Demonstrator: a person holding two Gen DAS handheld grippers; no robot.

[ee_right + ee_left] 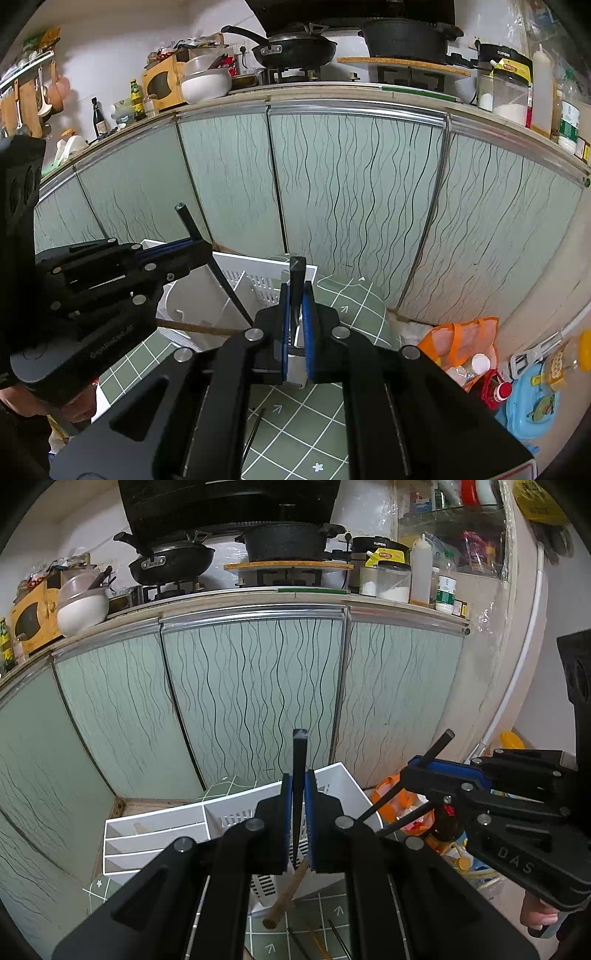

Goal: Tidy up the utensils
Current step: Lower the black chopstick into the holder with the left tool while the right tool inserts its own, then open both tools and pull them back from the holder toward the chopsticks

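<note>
- Nearest the left wrist camera, the left gripper (pixel 298 775) is clamped on a black chopstick (pixel 298 775) that stands upright between its blue pads; the stick's lower end is lost behind the fingers.
- Beside it, the right gripper (pixel 295 291) is closed on a second black chopstick (pixel 296 280); its lower part is hidden by the jaws.
- Just beyond, a wooden stick (pixel 286 897) leans against the white utensil organizer (pixel 155 834); its top is covered by the left gripper.
- Below, more thin sticks (pixel 314 941) lie on the green grid mat (pixel 295 417), cut off by the frame edge.
- Behind the organizer stand green cabinet doors (pixel 243 686).
- Farthest, a black wok (pixel 170 559) and a pot (pixel 286 541) sit on the stove, partly shadowed.
</note>
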